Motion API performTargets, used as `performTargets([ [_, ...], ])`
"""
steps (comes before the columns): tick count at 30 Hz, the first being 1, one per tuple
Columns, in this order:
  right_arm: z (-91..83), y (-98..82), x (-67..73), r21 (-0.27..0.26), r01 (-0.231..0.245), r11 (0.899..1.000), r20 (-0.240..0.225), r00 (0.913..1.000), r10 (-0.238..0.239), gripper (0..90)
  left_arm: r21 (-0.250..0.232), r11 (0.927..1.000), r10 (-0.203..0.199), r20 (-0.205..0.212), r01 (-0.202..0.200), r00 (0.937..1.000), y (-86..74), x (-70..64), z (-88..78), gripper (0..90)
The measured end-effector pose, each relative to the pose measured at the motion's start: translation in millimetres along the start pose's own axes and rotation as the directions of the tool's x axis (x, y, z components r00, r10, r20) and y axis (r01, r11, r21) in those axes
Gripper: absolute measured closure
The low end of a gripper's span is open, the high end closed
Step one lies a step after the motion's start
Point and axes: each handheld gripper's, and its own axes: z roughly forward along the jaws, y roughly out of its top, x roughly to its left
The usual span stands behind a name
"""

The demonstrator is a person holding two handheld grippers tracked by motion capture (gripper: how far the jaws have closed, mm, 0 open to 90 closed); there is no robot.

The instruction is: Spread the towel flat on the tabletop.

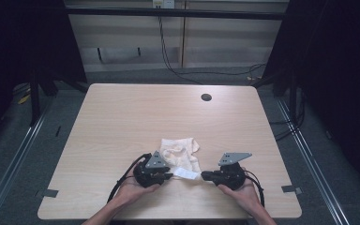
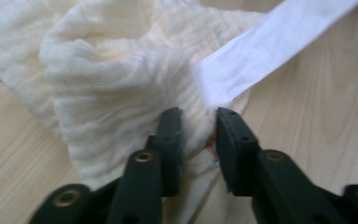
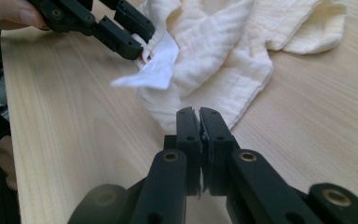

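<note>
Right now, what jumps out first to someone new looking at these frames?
The crumpled cream cloth near the front edge of the wooden table, with both grippers meeting at its near edge. The left gripper has cloth and the end of a white label strip between its jaws. The right gripper is shut, apparently pinching the cloth's edge.

Light wooden table (image 1: 122, 122); crumpled cream cloth (image 1: 180, 149)

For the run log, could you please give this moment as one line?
left gripper: pinching cloth by its label | right gripper: shut on cloth edge | table: cloth crumpled
</note>
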Motion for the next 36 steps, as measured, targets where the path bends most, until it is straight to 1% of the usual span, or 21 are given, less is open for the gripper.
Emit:
performTargets([
  [1, -0.2, -0.2, -0.6, 0.005, -0.005, 1.000, 0.006, 1.0000, 0.005, 87.0, -0.012, 0.9994, -0.032, 0.034, 0.033, 0.9989, 0.2, 5.3, -2.9, 80.3],
  [2, -0.4, -0.5, -0.9, 0.007, -0.006, 1.000, 0.007, 1.0000, 0.006, 87.0, -0.030, 0.9978, -0.058, 0.051, 0.059, 0.9970, 0.1, 7.4, -4.0, 81.3],
  [3, -0.7, -0.8, -1.3, 0.005, -0.009, 1.000, 0.006, 0.9999, 0.008, 86.8, -0.033, 0.9975, -0.060, 0.064, 0.062, 0.9961, 0.9, 9.8, -6.7, 81.9],
  [4, -0.7, -0.8, -1.3, 0.005, -0.009, 1.000, 0.006, 0.9999, 0.008, 86.8, -0.033, 0.9975, -0.060, 0.064, 0.062, 0.9961, 0.9, 9.8, -6.7, 82.5],
  [5, -1.6, -0.8, -2.2, 0.002, -0.012, 1.000, 0.004, 0.9999, 0.012, 86.7, -0.058, 0.9952, -0.073, 0.086, 0.078, 0.9936, 3.0, 11.4, -11.2, 82.7],
  [6, -2.0, -0.7, -2.5, -0.001, -0.016, 1.000, 0.004, 0.9999, 0.016, 86.7, -0.065, 0.9947, -0.073, 0.097, 0.080, 0.9926, 4.4, 11.6, -13.6, 82.9],
  [9, -2.7, -0.5, -3.2, -0.006, -0.015, 1.000, 0.006, 0.9999, 0.015, 86.4, -0.086, 0.9930, -0.073, 0.103, 0.082, 0.9920, 7.2, 11.1, -18.0, 82.8],
  [11, -4.0, 0.2, -2.4, -0.014, -0.012, 1.000, 0.001, 0.9999, 0.012, 86.3, -0.111, 0.9885, -0.088, 0.126, 0.102, 0.9881, 8.6, 12.3, -23.4, 82.6],
  [12, -4.7, 0.6, -1.6, -0.015, -0.015, 1.000, 0.004, 0.9999, 0.015, 86.3, -0.111, 0.9885, -0.088, 0.126, 0.102, 0.9881, 8.6, 12.3, -23.4, 82.6],
  [15, -5.2, 0.8, -1.6, -0.019, -0.014, 1.000, 0.002, 0.9999, 0.014, 86.2, -0.133, 0.9831, -0.106, 0.142, 0.125, 0.9842, 8.1, 15.6, -26.7, 81.7],
  [18, -5.1, 0.9, -1.8, -0.021, -0.015, 1.000, -0.001, 0.9999, 0.015, 85.9, -0.129, 0.9831, -0.111, 0.138, 0.129, 0.9842, 7.9, 16.1, -26.5, 79.1],
  [21, -4.8, 1.2, -1.5, -0.023, -0.015, 1.000, -0.004, 0.9999, 0.014, 85.8, -0.125, 0.9842, -0.108, 0.139, 0.126, 0.9843, 8.0, 15.8, -25.0, 79.3],
  [23, -4.3, 1.1, -1.3, -0.019, -0.012, 1.000, -0.004, 0.9999, 0.012, 85.6, -0.108, 0.9872, -0.101, 0.146, 0.118, 0.9840, 8.1, 14.9, -22.6, 79.5],
  [25, -3.8, 1.2, -1.2, -0.018, -0.013, 1.000, -0.004, 0.9999, 0.013, 85.3, -0.105, 0.9877, -0.100, 0.146, 0.116, 0.9843, 8.0, 14.8, -22.1, 79.2],
  [28, -4.0, 1.4, -1.0, -0.017, -0.010, 1.000, -0.007, 0.9999, 0.010, 85.2, -0.105, 0.9869, -0.107, 0.140, 0.122, 0.9843, 7.9, 15.6, -21.5, 77.8],
  [30, -3.7, 1.7, -0.3, -0.018, -0.008, 1.000, -0.010, 0.9999, 0.008, 85.2, -0.087, 0.9881, -0.116, 0.124, 0.128, 0.9854, 7.5, 16.5, -16.1, 75.8],
  [32, -2.7, 1.5, 0.3, -0.018, -0.013, 1.000, -0.021, 0.9997, 0.012, 85.2, -0.065, 0.9865, -0.142, 0.115, 0.150, 0.9831, 7.3, 17.2, -5.4, 70.8],
  [33, -2.7, 1.5, 0.3, -0.018, -0.013, 1.000, -0.021, 0.9997, 0.012, 85.2, -0.065, 0.9865, -0.142, 0.115, 0.150, 0.9831, 7.3, 17.2, -5.4, 70.5],
  [34, -1.9, 1.7, 0.5, -0.011, -0.008, 1.000, -0.021, 0.9997, 0.008, 85.2, -0.040, 0.9903, -0.128, 0.110, 0.133, 0.9856, 8.0, 15.8, 0.4, 70.5],
  [35, -0.8, 2.5, 1.0, -0.008, -0.008, 1.000, -0.018, 0.9998, 0.008, 85.2, -0.006, 0.9976, -0.069, 0.087, 0.069, 0.9938, 10.0, 10.0, 5.2, 70.4],
  [36, -1.1, 2.7, 1.2, -0.009, -0.001, 1.000, -0.017, 0.9999, 0.001, 85.2, -0.006, 0.9978, -0.065, 0.091, 0.066, 0.9937, 10.2, 8.8, 5.1, 71.0],
])
